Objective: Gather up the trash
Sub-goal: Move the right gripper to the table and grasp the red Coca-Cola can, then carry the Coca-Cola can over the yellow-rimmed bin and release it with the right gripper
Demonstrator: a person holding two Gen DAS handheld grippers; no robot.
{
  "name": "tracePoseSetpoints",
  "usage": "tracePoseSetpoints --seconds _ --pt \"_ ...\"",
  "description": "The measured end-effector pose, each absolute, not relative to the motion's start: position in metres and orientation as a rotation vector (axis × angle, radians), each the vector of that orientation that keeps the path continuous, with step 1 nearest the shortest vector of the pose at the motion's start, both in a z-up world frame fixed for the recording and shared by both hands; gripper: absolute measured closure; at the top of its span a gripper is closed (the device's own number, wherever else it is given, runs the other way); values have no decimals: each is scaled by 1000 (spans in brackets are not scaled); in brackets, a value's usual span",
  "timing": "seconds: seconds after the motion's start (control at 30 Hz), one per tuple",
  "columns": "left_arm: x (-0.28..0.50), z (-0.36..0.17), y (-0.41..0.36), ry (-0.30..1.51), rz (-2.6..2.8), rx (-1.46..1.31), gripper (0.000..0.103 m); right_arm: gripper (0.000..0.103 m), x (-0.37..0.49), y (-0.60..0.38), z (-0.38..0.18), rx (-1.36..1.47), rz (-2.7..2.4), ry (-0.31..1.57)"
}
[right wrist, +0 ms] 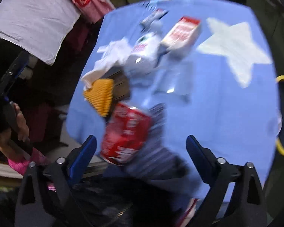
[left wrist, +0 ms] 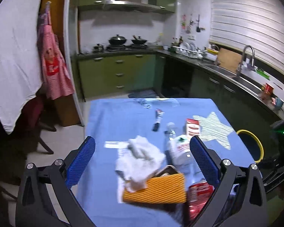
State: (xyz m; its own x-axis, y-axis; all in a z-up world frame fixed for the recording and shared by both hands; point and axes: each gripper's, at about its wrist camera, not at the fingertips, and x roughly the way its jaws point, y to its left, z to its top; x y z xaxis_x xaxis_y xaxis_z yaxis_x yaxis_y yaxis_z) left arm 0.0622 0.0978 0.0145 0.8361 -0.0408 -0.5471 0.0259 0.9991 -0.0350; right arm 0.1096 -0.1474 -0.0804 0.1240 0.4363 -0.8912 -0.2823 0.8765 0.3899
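Your left wrist camera is looking level-ish across the blue counter (left wrist: pixel 108 117) toward the kitchen, red can (left wrist: pixel 197 194) nearest. Your right wrist camera is tilting steeply down, close over that can (right wrist: pixel 126 134). Both are sharing the star patch (left wrist: pixel 214 128) beyond it.

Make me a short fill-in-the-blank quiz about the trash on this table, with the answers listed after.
1. The table is covered by a cloth coloured ____.
2. The pale patch on that cloth is shaped like a ____.
3. The crushed red drink can lies beside a ribbed cardboard box coloured ____.
4. The left tool has jaws that are ____.

Answers: blue; star; orange; open
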Motion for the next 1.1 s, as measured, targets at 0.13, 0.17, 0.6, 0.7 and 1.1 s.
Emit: tracePoseSetpoints --seconds 0.13,0.17,0.6,0.7,1.1 --pt "51 11 119 566 18 -18 5 25 118 -125 -98 139 457 1458" --pt "51 8 123 569 12 -24 5 26 119 -124 -100 152 443 1475" --pt "76 -33 129 646 -75 -68 5 26 135 -92 -144 191 321 1620" --pt "78 -39 130 655 -94 -82 5 26 134 -88 -152 190 318 1651" --pt "82 -51 129 676 -122 -100 5 30 136 -74 -169 90 340 1683"
